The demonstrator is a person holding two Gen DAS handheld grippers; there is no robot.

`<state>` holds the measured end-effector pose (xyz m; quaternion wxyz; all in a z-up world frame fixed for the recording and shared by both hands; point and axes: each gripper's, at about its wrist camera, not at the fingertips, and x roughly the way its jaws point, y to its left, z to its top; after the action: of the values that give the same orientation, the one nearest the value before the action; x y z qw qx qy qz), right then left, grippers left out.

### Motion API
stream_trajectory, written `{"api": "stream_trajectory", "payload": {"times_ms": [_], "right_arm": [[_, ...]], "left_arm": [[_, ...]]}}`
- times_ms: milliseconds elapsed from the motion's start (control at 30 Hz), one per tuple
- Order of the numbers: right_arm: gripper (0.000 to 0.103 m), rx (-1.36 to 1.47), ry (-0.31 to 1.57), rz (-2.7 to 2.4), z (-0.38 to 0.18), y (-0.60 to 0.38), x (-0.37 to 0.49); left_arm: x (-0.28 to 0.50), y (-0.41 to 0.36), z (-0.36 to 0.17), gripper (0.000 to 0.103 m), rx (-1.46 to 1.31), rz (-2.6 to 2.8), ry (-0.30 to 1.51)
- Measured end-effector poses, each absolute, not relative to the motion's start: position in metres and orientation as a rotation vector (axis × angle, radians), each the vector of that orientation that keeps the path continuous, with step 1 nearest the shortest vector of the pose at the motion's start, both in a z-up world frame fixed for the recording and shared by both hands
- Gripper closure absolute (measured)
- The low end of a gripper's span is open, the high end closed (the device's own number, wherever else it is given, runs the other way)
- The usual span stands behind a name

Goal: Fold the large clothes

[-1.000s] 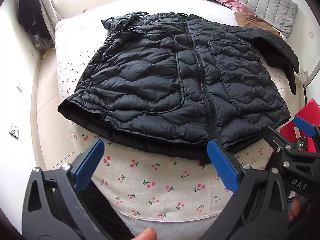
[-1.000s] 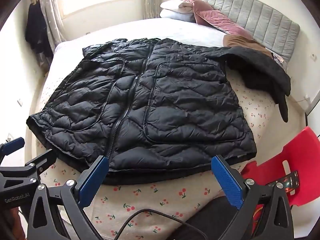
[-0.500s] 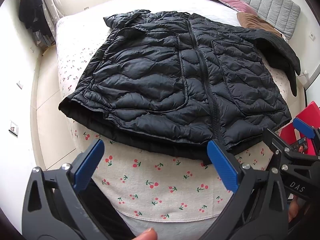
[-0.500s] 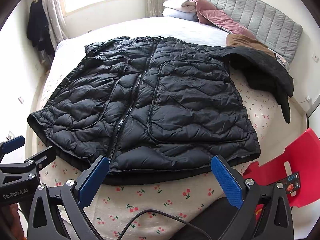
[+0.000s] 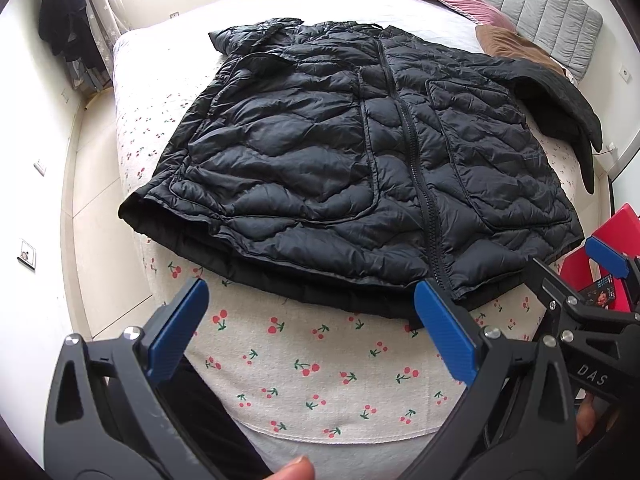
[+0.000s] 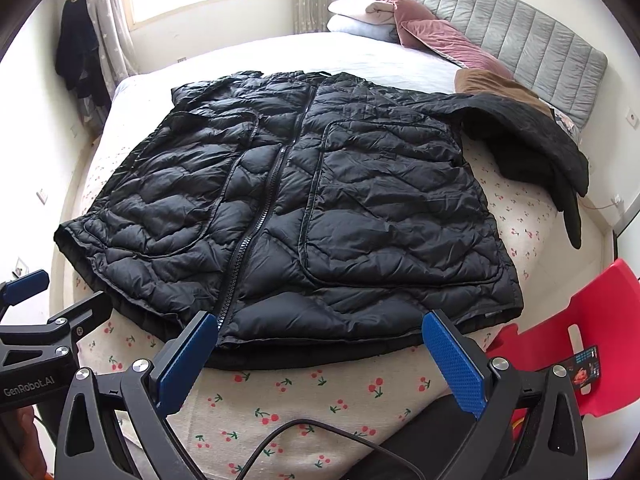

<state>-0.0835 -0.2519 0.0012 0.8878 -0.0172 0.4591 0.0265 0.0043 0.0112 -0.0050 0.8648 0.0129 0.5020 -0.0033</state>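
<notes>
**Black puffer jacket lies flat, both claws held apart before its hem**

Cherry-printed cream bedsheet (image 5: 304,364) covers the bed that fills the middle of both views, with a grey padded headboard (image 6: 532,60) at the upper right and pink velvet cushions (image 6: 436,36) beside it. We see the black quilted puffer jacket (image 5: 360,184) spread front-up across the frame's centre, zipped, its hem toward us and one sleeve trailing to the right edge. Our left gripper (image 5: 316,324) sits at the lower frame with its blue pads wide apart, holding nothing, just short of the hem. Our right gripper (image 6: 324,356) is likewise spread and empty, near the hem. A red plastic chair (image 6: 568,340) shows at the lower right.
</notes>
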Motion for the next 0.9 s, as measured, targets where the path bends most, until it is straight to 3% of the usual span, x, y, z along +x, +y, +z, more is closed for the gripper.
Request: {"api": "stream_trajectory", "payload": {"times_ms": [900], "right_arm": [[0.0, -0.025, 0.968, 0.053, -0.0034, -0.2554, -0.0808]], "left_arm": [[0.0045, 0.0075, -0.0085, 0.0, 0.025, -0.007, 1.063]]}}
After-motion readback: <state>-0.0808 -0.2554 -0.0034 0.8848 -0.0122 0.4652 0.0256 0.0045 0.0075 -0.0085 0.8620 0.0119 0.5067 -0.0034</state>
